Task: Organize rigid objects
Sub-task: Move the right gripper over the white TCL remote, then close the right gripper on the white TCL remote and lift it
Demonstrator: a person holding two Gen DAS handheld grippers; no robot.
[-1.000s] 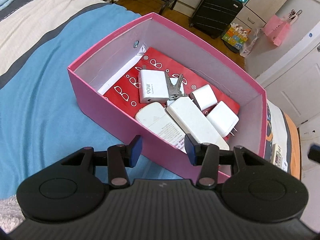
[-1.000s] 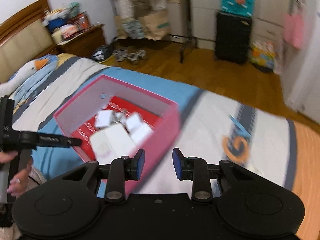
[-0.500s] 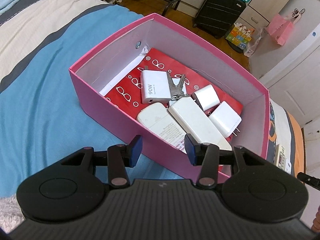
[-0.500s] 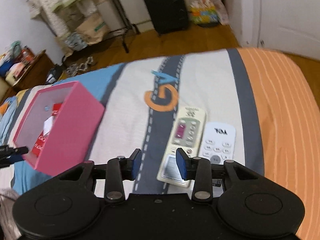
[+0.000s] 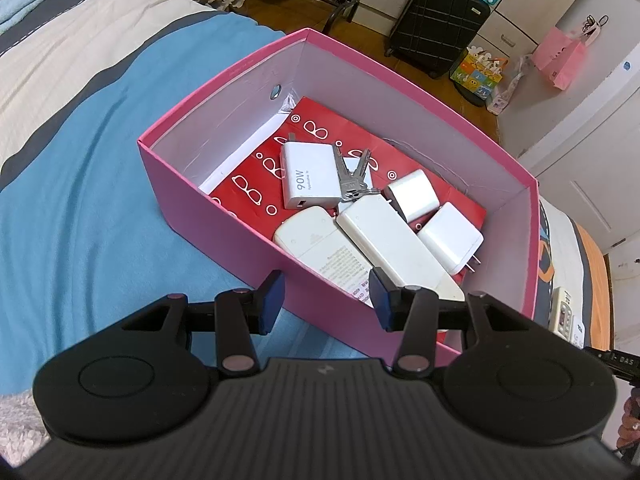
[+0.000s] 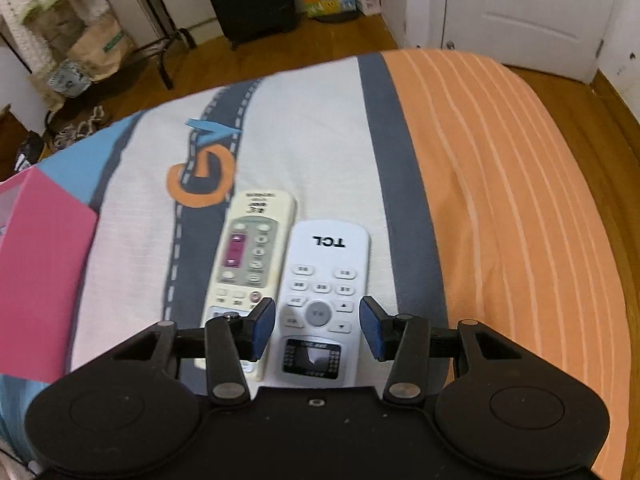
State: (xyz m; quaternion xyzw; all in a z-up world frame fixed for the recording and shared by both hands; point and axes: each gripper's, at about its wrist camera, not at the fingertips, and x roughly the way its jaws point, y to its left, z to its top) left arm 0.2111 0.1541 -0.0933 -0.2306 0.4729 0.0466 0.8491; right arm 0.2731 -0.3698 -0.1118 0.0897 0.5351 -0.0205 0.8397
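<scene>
Swinging away from the pink box (image 6: 40, 272), the right gripper (image 6: 317, 328) now hangs over the white remote (image 6: 323, 280), fingers spread wide and empty, so that remote looks like the next pick. It lies touching the cream remote (image 6: 248, 256), right of the box (chargers and keys (image 5: 350, 178) already inside). The left gripper (image 5: 326, 300) waits wide at the box's near wall.

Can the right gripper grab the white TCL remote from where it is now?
Probably yes. The right gripper is open, its jaws set either side of the white remote on the bed. Nothing covers the remote. The beige remote lies close beside it, which might crowd one jaw.
</scene>
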